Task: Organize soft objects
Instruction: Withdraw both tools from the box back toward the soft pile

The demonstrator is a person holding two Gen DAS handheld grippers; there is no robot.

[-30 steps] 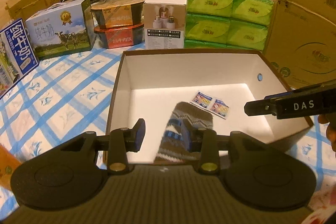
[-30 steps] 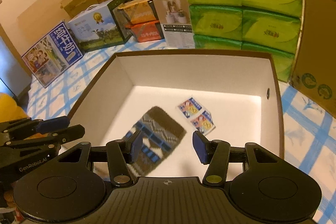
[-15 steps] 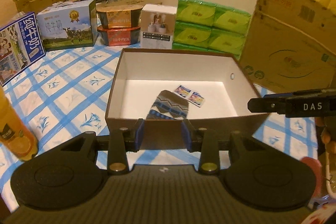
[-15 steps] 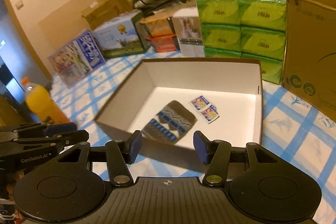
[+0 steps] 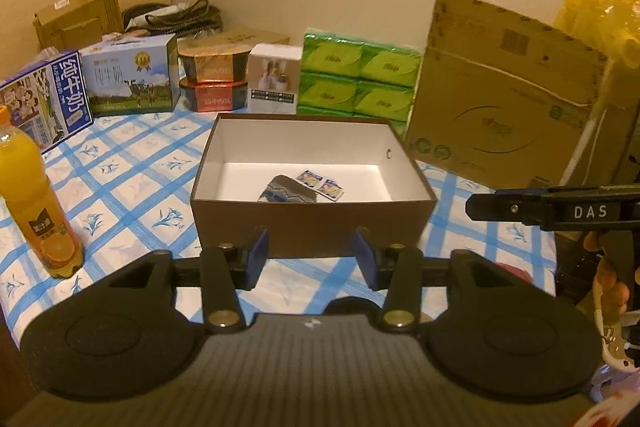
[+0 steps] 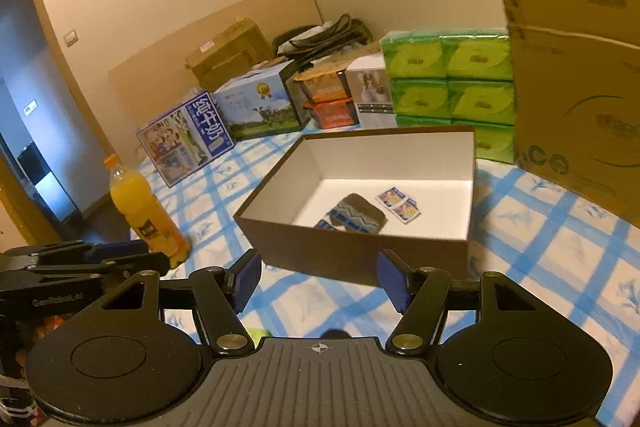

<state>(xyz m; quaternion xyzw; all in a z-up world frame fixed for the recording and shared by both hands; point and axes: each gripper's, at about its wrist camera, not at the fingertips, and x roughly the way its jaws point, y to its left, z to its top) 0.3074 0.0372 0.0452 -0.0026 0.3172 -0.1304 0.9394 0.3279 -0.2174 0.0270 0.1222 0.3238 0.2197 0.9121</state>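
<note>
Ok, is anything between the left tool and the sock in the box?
Yes. The brown box's near wall stands between the open, empty left tool and the patterned sock, which lies on the box floor beside two small packets. From above, nothing visible covers the sock.

The brown box's (image 5: 312,223) near wall hides the lower part of the patterned sock (image 5: 286,190).
</note>
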